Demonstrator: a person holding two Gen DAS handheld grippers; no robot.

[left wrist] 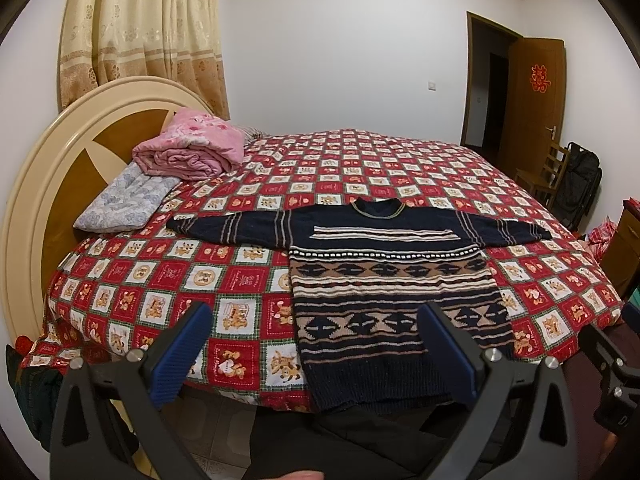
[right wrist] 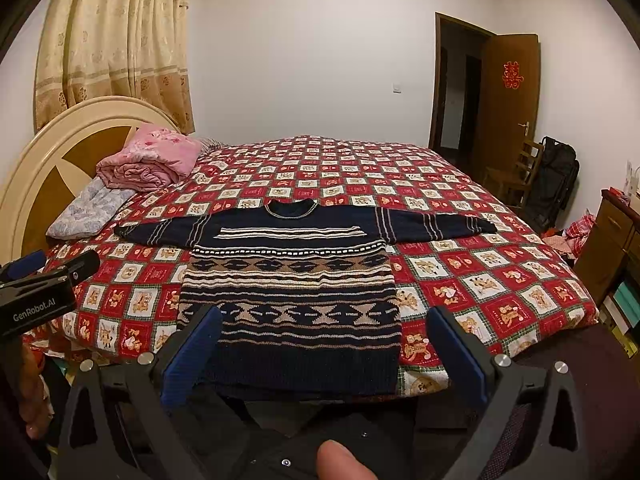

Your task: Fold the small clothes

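A dark navy knitted sweater (left wrist: 384, 280) with tan and white patterned bands lies flat on the bed, front up, both sleeves spread out sideways, hem at the near edge. It also shows in the right wrist view (right wrist: 296, 292). My left gripper (left wrist: 316, 316) is open and empty, held in front of the bed's near edge, left of the sweater's hem. My right gripper (right wrist: 326, 320) is open and empty, held before the hem with the sweater's body between its fingers in view. The left gripper's body (right wrist: 36, 304) shows at the left edge of the right wrist view.
The bed has a red checked cover (left wrist: 224, 280). A folded pink quilt (left wrist: 192, 144) and a pale pillow (left wrist: 124, 204) lie by the round headboard (left wrist: 48, 184). A wooden chair (right wrist: 516, 172), black bag (right wrist: 556, 184), open door and cabinet (right wrist: 612, 240) stand right.
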